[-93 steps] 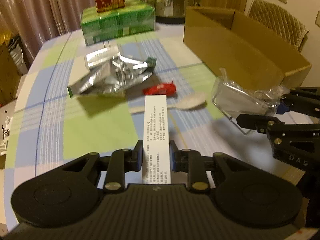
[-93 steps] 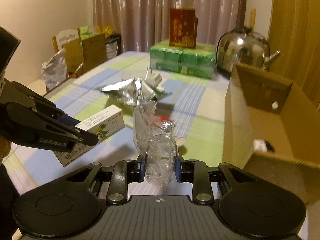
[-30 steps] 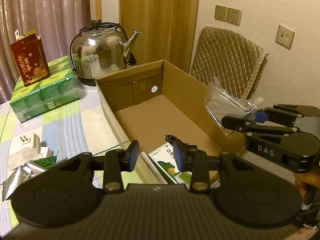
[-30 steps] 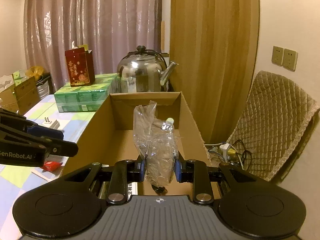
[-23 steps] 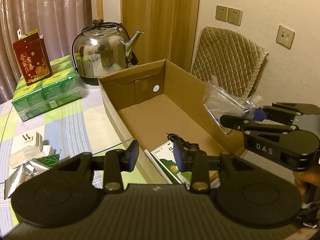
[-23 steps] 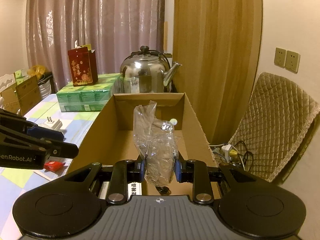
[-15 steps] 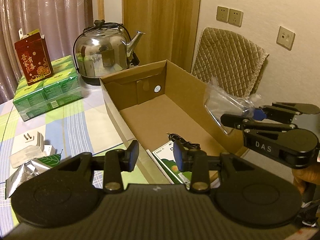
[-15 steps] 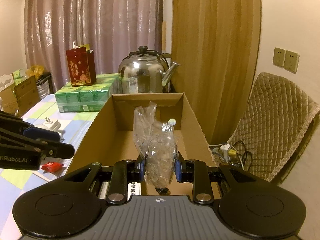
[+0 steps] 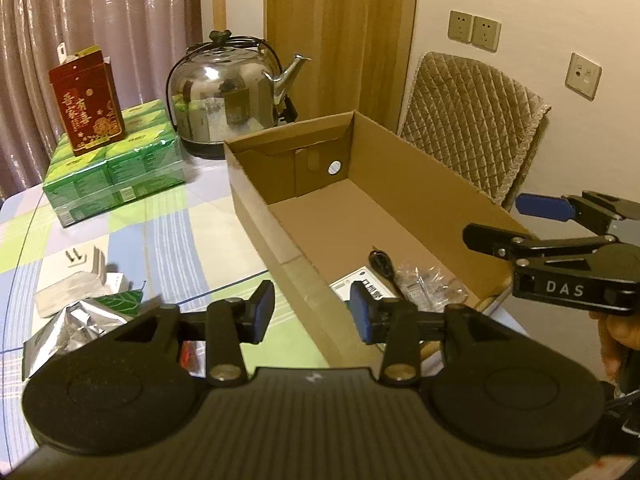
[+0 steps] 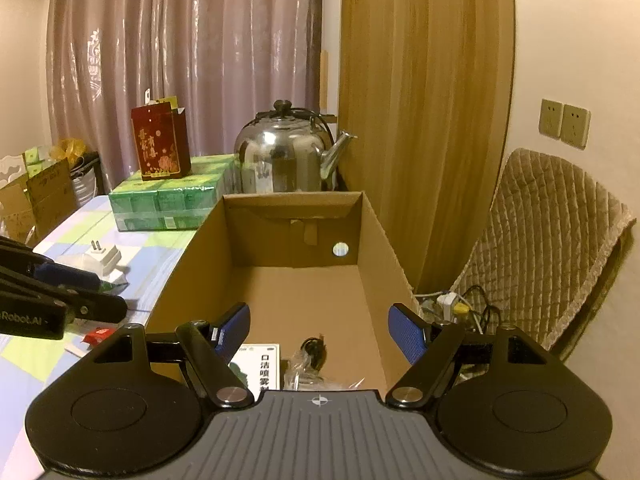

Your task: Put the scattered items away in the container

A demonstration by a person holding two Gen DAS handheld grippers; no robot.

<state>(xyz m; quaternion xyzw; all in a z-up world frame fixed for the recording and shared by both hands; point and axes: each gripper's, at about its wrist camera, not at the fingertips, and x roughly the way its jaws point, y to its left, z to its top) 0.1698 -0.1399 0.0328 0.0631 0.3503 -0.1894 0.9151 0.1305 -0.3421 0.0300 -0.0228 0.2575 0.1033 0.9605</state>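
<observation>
An open cardboard box stands on the table's right side. Inside its near end lie a white and green carton, a black cable and a clear plastic bag. My right gripper is open and empty above the box's near end; it also shows in the left wrist view. My left gripper is open and empty over the box's left wall. Silver foil packets, a white plug adapter and a red wrapper lie on the checked tablecloth.
A steel kettle stands behind the box. A pack of green boxes carries a red carton. A padded chair stands to the right, cables on the floor beneath it.
My right gripper has opened and let go of the clear plastic bag, which now lies in the box. My left gripper has stayed open and drifted slightly left.
</observation>
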